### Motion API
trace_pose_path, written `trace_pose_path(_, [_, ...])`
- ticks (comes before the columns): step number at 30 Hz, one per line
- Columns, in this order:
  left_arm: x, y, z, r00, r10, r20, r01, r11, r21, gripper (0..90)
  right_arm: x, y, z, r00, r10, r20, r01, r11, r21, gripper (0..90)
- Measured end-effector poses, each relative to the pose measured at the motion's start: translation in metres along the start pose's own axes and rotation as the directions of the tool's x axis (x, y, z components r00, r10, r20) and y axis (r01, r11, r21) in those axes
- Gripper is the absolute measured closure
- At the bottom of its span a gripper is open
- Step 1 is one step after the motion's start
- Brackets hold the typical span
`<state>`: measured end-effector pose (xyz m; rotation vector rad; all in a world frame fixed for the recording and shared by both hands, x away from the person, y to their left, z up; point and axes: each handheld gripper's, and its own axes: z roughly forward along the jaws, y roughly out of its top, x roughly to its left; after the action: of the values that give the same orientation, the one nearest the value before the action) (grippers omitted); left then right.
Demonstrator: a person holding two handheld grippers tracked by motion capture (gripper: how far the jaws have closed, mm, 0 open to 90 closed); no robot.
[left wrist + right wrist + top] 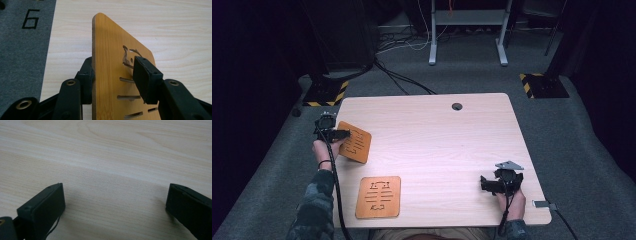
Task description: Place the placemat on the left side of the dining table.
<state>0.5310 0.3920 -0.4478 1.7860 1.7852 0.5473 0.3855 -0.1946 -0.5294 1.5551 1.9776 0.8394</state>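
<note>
from the high view, your left gripper [343, 134] sits near the table's [437, 130] left edge with its jaws closed on one edge of a wooden board [354, 142]; the board is tilted, its gripped end lifted and its far side low toward the tabletop. a second wooden board [378, 197] lies flat near the front edge, apart from the first and closer to you. your right gripper [486, 184] rests near the front right corner, holding nothing, well apart from both boards.

in the left gripper view, the held board [110, 75] stands on edge between your jaws, one pad pressed on its slotted face and the other on its back. the bare table [175, 30] shows beyond it, grey carpet [22, 50] off to one side.

in the right gripper view, your jaws stand wide apart over bare tabletop [112, 157], with nothing between them.
</note>
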Motion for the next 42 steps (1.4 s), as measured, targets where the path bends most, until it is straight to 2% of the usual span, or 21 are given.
trace_pose_path(5, [0.001,-0.001,0.002,1.0000,-0.005,0.002,0.005,1.0000,-0.002,52.4,0.000,0.000,0.000,1.0000,0.000,0.000,0.000,1.000,0.000,1.4])
trace_pose_path(8, [0.003,-0.003,0.003,1.0000,0.005,0.003,-0.005,1.0000,-0.002,51.8,0.000,0.000,0.000,1.0000,0.000,0.000,0.000,1.000,0.000,1.4])
trace_pose_path(14, [0.004,-0.005,0.005,0.9997,-0.022,0.012,0.022,0.9998,-0.003,50.5,0.000,0.000,0.000,1.0000,0.000,0.000,0.000,1.000,0.000,1.4])
trace_pose_path(19, [0.005,-0.005,0.008,0.9997,-0.011,0.023,0.011,0.9999,0.004,49.2,0.000,0.000,0.000,1.0000,0.000,0.000,0.000,1.000,0.000,1.4])
trace_pose_path(25, [0.005,-0.006,0.010,0.9992,-0.025,0.030,0.025,0.9997,0.003,48.3,0.000,0.000,0.000,1.0000,0.001,0.000,-0.001,1.000,0.000,1.4])
trace_pose_path(26, [0.006,-0.006,0.010,0.9996,-0.007,0.027,0.007,0.9999,0.011,48.0,0.000,0.000,0.000,1.0000,0.004,-0.001,-0.004,1.000,-0.001,1.4])
trace_pose_path(29, [0.006,-0.006,0.012,0.9996,-0.014,0.026,0.014,0.9998,0.012,46.3,0.000,0.000,0.000,1.0000,0.004,-0.001,-0.004,1.000,-0.001,1.4])
trace_pose_path(41, [0.007,-0.008,0.016,0.9993,0.012,0.037,-0.013,0.9996,0.025,42.8,0.000,0.000,0.000,1.0000,0.003,-0.001,-0.003,1.000,-0.001,1.4])
trace_pose_path(42, [0.006,-0.009,0.017,0.9991,-0.001,0.042,0.000,0.9996,0.027,42.2,0.000,0.000,0.000,1.0000,0.004,-0.001,-0.004,1.000,-0.001,1.5])
